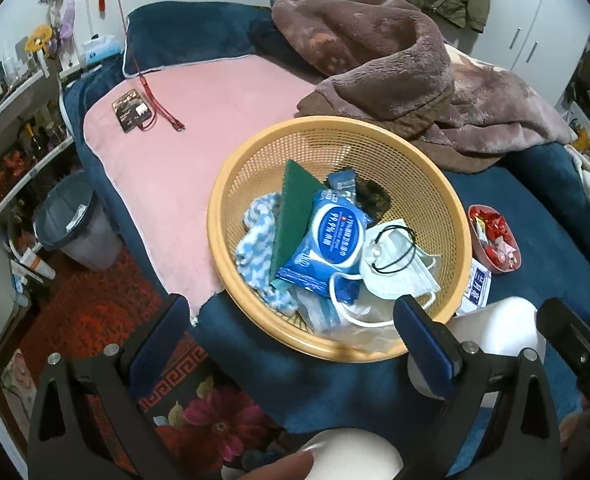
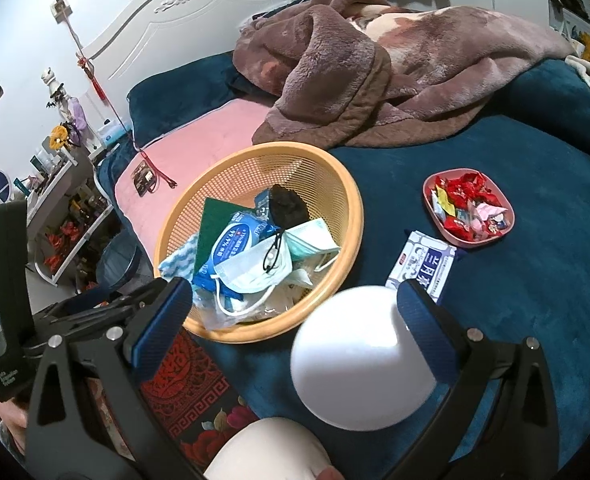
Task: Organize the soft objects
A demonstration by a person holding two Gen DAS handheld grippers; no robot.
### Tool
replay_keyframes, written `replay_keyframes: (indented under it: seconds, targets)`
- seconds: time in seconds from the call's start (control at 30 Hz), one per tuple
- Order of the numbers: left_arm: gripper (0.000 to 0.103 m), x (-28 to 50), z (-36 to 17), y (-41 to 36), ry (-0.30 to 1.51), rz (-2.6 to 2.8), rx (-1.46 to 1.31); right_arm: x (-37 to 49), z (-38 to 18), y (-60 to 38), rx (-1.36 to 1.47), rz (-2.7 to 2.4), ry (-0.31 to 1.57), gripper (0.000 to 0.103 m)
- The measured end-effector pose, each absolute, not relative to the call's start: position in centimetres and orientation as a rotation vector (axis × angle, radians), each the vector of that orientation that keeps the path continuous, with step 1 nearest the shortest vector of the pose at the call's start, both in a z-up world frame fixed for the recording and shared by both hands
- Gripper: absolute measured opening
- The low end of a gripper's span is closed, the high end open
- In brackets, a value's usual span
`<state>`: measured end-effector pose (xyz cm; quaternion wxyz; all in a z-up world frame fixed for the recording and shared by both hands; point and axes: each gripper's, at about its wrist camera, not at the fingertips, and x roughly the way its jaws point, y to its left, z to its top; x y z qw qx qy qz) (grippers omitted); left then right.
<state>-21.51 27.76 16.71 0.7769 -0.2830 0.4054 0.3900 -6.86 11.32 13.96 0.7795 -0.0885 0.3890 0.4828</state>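
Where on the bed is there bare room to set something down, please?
Free: the pink mat between the phone and the basket, and the blue cover right of the candy dish and tissue pack. Crowded: the basket is full, the brown blanket fills the far side, and the white roll sits by the near edge.

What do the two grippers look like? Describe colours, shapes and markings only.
Both look alike. The left gripper and right gripper each have a black triangular frame with silver bolts and two flat fingers faced in blue pads. Small white lettering marks the left's black body in the right view.
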Motion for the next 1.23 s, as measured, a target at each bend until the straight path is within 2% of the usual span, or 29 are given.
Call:
replay_keyframes:
  seconds: [1.23]
  targets:
    - [0.102,-16.8,17.6,18.3,0.861,0.727,-0.457,-4.9,13.8,0.5,-0.088,0.970,0.795,0.103]
